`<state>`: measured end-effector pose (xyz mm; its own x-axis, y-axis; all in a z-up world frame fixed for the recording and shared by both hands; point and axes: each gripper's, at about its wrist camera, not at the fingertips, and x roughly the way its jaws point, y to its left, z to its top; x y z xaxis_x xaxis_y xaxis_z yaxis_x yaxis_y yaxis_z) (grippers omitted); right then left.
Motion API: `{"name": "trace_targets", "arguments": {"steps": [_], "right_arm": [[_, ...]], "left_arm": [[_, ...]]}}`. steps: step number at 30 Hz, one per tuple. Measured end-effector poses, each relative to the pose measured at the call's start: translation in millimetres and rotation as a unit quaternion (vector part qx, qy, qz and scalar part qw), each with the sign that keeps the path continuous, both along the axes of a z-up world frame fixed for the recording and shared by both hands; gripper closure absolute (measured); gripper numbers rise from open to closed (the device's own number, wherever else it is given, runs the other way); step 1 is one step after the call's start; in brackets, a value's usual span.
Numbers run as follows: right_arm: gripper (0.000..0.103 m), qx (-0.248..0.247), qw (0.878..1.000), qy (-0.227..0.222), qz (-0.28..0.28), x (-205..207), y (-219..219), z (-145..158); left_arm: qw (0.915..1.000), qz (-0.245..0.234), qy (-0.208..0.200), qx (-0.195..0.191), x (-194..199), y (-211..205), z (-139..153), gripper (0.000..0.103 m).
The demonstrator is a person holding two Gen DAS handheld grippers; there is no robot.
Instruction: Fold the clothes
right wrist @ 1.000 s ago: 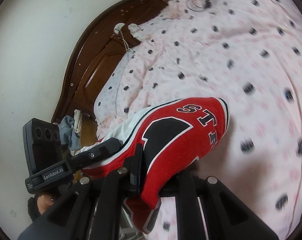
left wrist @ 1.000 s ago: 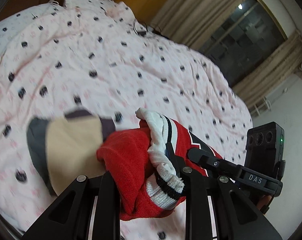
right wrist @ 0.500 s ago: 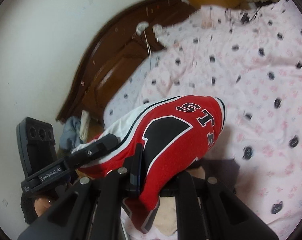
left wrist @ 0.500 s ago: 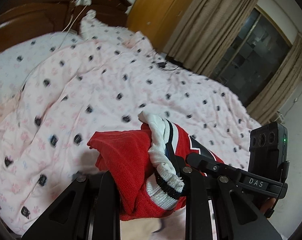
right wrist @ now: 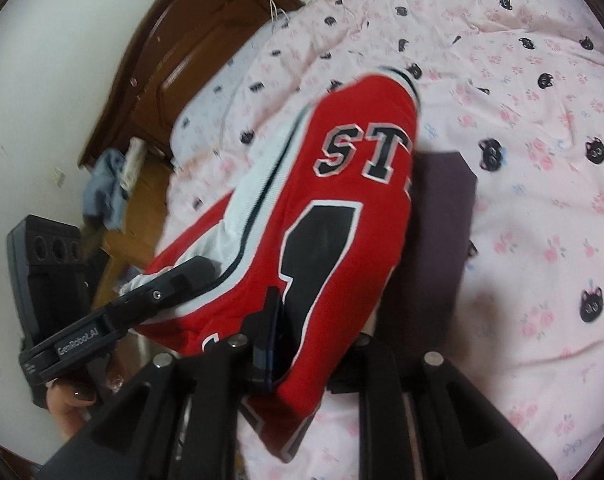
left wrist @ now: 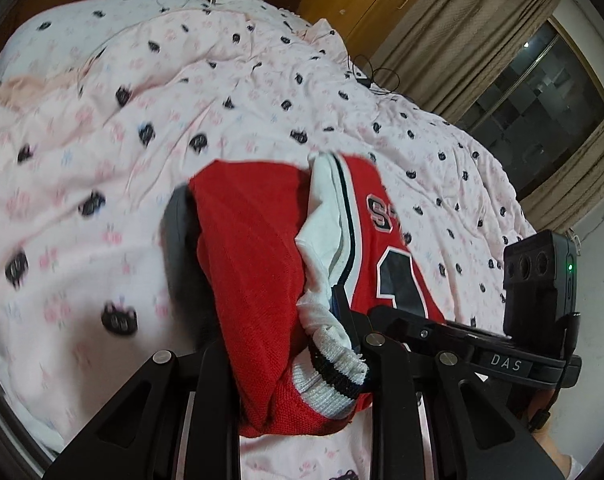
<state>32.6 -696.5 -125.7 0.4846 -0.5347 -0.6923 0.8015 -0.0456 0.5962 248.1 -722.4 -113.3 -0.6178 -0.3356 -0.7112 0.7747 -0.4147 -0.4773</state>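
A: Where's the jersey (left wrist: 261, 264) right now?

B: Bunched between the two grippers, over the bed (left wrist: 101, 120), with a dark grey garment (right wrist: 442, 216) just beyond and under it on the pink cat-print cover. In the left wrist view some of that grey shows at the jersey's left edge.

A: Which way does it run?

B: Its long axis goes from the grippers out toward the far side of the bed. In the right wrist view the "ST" lettering sits at the far end and the big black numeral nearer the jaws, so the print reads away from the holder. The white panel with black piping runs along the same line on the left of the red.

A: And the left gripper (left wrist: 297, 364)?

B: Its jaws are clamped on the jersey's near end; the striped ribbed hem and red knit are pinched between them.

A: The right gripper (right wrist: 302, 354)?

B: Its jaws are opening, with red fabric still between them. The cloth hides the pads, so I can't tell if they still press on it.

A: Anything else in sight?

B: A dark wooden headboard (right wrist: 205, 52) at the far left, curtains (left wrist: 454, 28) and a dark window (left wrist: 538, 92) at the far right, and a hand (right wrist: 67, 404) on the other gripper's handle.
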Motion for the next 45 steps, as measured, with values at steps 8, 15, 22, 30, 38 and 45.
{"name": "trace_targets", "arguments": {"steps": [8, 15, 22, 30, 38, 45], "right_arm": [[0.059, 0.014, 0.999, 0.049, -0.004, 2, 19, -15], [0.054, 0.017, 0.995, 0.096, -0.013, 1, 28, -20], [0.050, 0.003, 0.987, 0.151, -0.045, -9, 35, -2], [0.049, -0.083, 0.983, 0.157, -0.045, -9, 17, 55], [0.049, -0.008, 0.994, 0.110, -0.023, 1, -46, 19], [0.016, 0.057, 0.991, 0.115, -0.043, -15, -61, -33]], "left_arm": [[0.9998, 0.018, 0.006, 0.003, 13, 13, -20, 0.070], [0.9990, 0.038, 0.022, 0.005, 29, 9, -29, 0.062], [0.9944, 0.098, 0.035, -0.018, 60, 15, -14, 0.061], [0.9941, 0.054, 0.085, -0.040, 48, 28, 14, 0.061], [0.9978, 0.046, 0.048, 0.005, 9, 13, -33, 0.061], [0.9976, 0.058, 0.032, 0.020, 4, 1, -56, 0.061]]}}
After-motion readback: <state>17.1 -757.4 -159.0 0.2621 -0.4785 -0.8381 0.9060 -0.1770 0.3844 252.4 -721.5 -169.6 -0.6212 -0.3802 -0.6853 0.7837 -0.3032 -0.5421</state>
